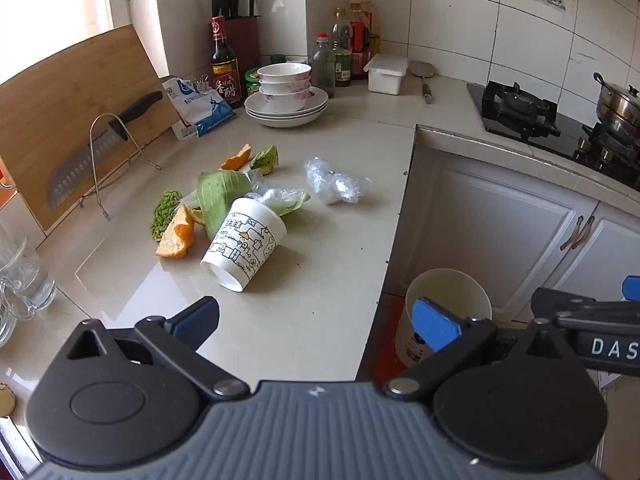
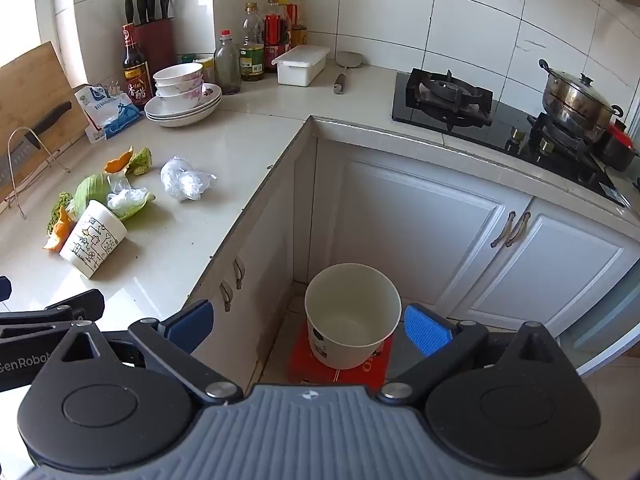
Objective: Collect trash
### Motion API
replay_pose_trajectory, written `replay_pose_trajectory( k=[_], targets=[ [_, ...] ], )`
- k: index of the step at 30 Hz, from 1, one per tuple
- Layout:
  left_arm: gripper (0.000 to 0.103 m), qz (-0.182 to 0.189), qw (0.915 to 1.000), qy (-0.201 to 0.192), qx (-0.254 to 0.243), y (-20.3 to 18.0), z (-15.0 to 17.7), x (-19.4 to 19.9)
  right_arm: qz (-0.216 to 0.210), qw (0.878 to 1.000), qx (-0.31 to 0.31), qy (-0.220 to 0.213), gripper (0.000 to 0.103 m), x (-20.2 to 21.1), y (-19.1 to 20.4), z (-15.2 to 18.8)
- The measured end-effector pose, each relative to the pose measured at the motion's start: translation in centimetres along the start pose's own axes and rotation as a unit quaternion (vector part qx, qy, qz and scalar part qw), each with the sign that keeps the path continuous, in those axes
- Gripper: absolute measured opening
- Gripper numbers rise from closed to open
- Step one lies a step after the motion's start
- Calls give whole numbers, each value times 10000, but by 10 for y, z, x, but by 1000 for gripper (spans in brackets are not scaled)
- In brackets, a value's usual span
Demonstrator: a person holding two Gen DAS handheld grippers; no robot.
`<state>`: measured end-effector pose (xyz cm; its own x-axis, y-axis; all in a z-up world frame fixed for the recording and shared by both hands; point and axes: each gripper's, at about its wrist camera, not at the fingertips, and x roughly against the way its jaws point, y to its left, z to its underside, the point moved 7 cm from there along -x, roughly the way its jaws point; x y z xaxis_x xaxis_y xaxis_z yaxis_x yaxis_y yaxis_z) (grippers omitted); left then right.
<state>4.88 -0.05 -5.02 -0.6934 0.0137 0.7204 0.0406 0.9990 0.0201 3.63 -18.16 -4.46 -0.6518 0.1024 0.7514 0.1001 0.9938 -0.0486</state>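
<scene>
White glazed square wall tiles [image 2: 460, 32] line this corner kitchen, and daylight pours from a bright window [image 1: 52, 4] at the far left. The pale glossy stone L-shaped table [image 2: 248, 136] wraps the corner above white panelled cabinet doors [image 2: 420, 220] with dark metal handles [image 2: 512, 228]. A black glass gas hob [image 2: 480, 116] sits on the right run.

White letters "DAS" stand on the black arm of the right hand-held gripper [image 1: 600, 322] at the left wrist view's edge. "enRobot" stands in white on the black left hand-held gripper [image 2: 52, 308]. The dark glass vinegar bottle [image 1: 225, 68] carries "香醋" on its red label.
</scene>
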Motion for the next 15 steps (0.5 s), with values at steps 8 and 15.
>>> replay_pose_trajectory(
  k=[8,15],
  targets=[
    [102,-18,10000,-27,1,1,0,1,-20,10000,-21,-19,103,4,1,-4],
    [102,-7,10000,-13,17,1,0,2,-16,10000,-10,-24,103,3,3,-5]
  ],
)
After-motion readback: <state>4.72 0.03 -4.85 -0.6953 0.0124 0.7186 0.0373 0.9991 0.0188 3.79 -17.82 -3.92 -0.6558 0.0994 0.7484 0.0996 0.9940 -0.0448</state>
